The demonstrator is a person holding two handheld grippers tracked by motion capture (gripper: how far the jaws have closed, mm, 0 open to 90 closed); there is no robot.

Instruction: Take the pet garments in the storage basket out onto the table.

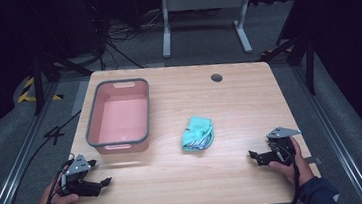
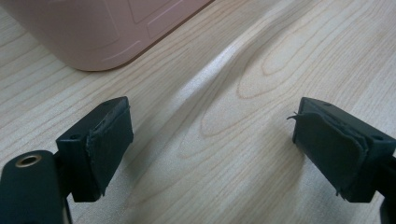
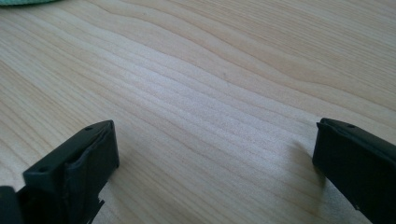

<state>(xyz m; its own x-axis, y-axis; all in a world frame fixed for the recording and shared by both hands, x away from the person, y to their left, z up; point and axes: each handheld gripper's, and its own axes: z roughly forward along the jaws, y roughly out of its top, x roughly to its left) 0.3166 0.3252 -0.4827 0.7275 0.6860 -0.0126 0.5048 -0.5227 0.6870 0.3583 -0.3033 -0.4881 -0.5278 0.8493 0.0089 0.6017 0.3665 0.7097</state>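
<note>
A folded teal cloth (image 1: 197, 133) lies near the middle of the wooden table (image 1: 229, 102). Left of it stands a pink basin with a grey rim (image 1: 118, 114), empty inside. My left gripper (image 1: 107, 180) rests low at the table's front left corner, open, its jaws wide apart over bare wood (image 2: 210, 135); a corner of the pink basin (image 2: 102, 32) lies just ahead of it. My right gripper (image 1: 251, 154) sits at the front right, open too (image 3: 215, 154), with nothing between its jaws. A sliver of the teal cloth (image 3: 28, 2) shows at the top left edge of the right gripper view.
A round cable hole (image 1: 217, 77) sits near the table's far edge. Beyond the table are a white desk frame (image 1: 205, 14) and cables on the grey floor (image 1: 122, 37). Black stand legs (image 1: 45, 70) flank the table on both sides.
</note>
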